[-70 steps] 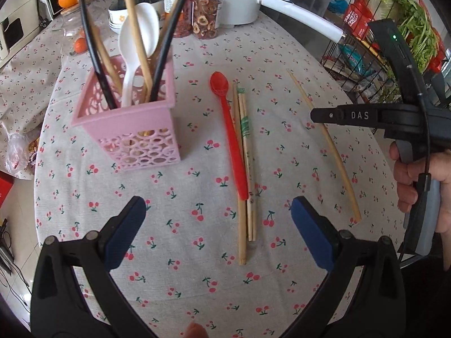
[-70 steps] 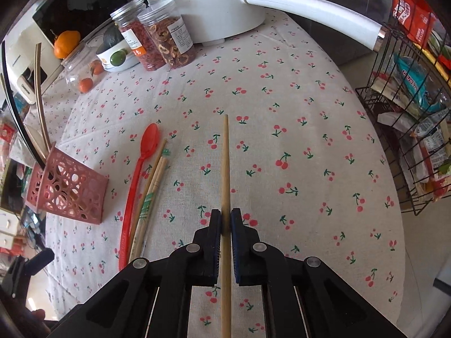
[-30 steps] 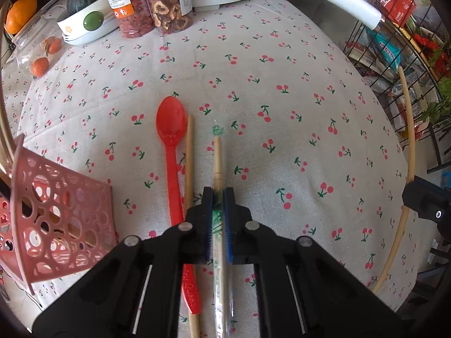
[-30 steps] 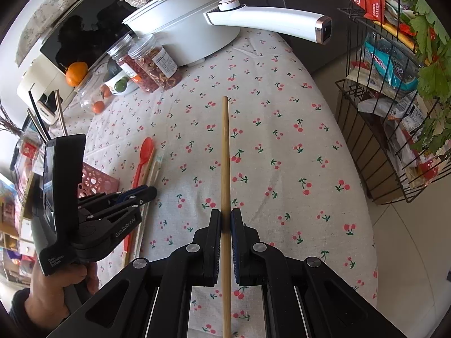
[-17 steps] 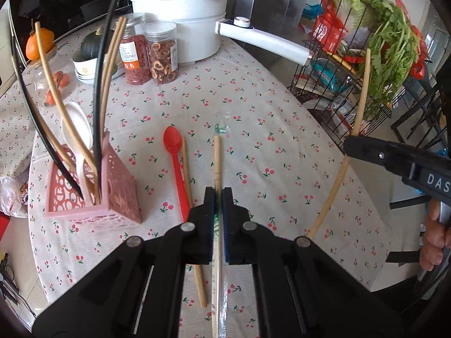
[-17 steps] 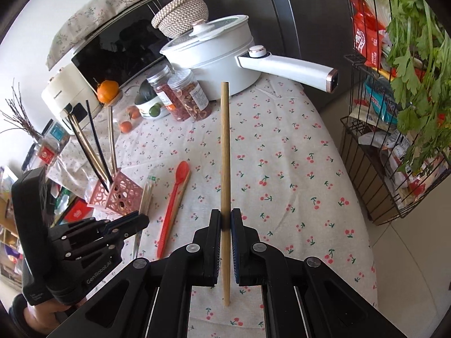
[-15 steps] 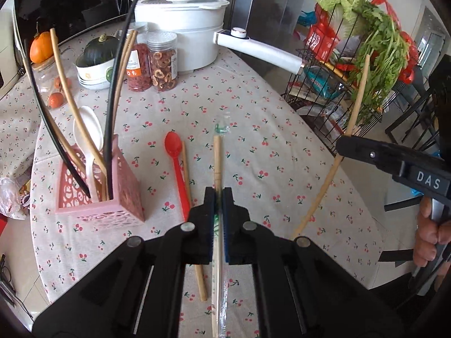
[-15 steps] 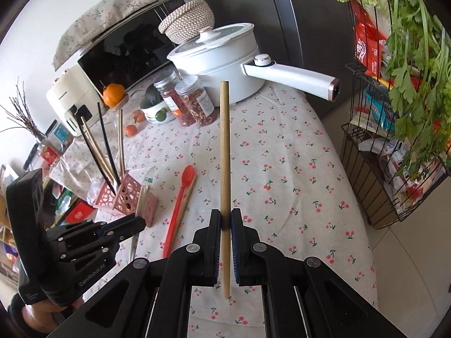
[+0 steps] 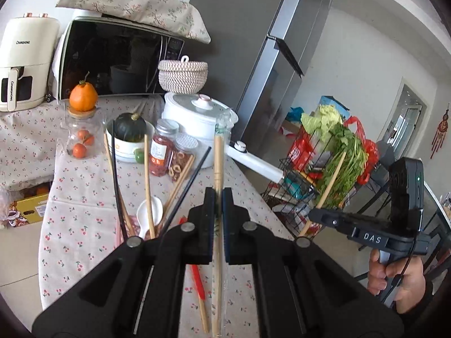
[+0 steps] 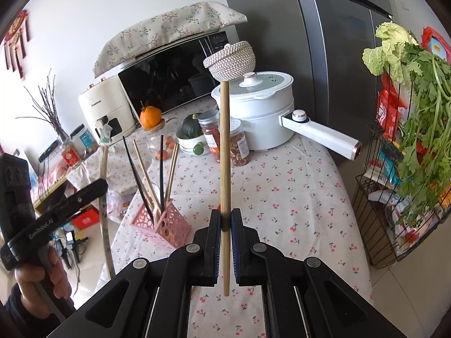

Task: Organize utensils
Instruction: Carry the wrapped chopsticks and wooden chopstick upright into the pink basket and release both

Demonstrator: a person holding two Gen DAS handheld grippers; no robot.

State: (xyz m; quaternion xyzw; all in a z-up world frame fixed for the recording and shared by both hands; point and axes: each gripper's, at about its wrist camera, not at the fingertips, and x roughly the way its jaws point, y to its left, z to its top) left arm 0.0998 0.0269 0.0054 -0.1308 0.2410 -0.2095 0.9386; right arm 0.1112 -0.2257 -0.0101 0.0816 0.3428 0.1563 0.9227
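Observation:
My left gripper [image 9: 217, 197] is shut on wrapped wooden chopsticks [image 9: 218, 163], held upright above the table; they also show in the right wrist view [image 10: 103, 174]. My right gripper [image 10: 225, 219] is shut on a single wooden chopstick [image 10: 225, 152], also upright; it shows in the left wrist view [image 9: 328, 188]. The pink utensil holder [image 10: 166, 225] stands on the table's left with several chopsticks and a white spoon [image 9: 148, 214] in it. A red spoon [image 9: 197, 281] and a bare chopstick [image 9: 203, 315] lie on the cloth below my left gripper.
A white pot with a long handle [image 10: 259, 115], jars [image 10: 236, 146], a bowl with a squash [image 9: 129, 138] and a microwave [image 9: 118, 59] stand at the back. A wire rack with greens [image 10: 417, 152] stands off the table's right edge. The cherry tablecloth [image 10: 296, 197] covers the table.
Both grippers have lifted and tilted up, so each held chopstick now stands upright high above the table. The holder, red spoon and bare chopstick have stayed put.

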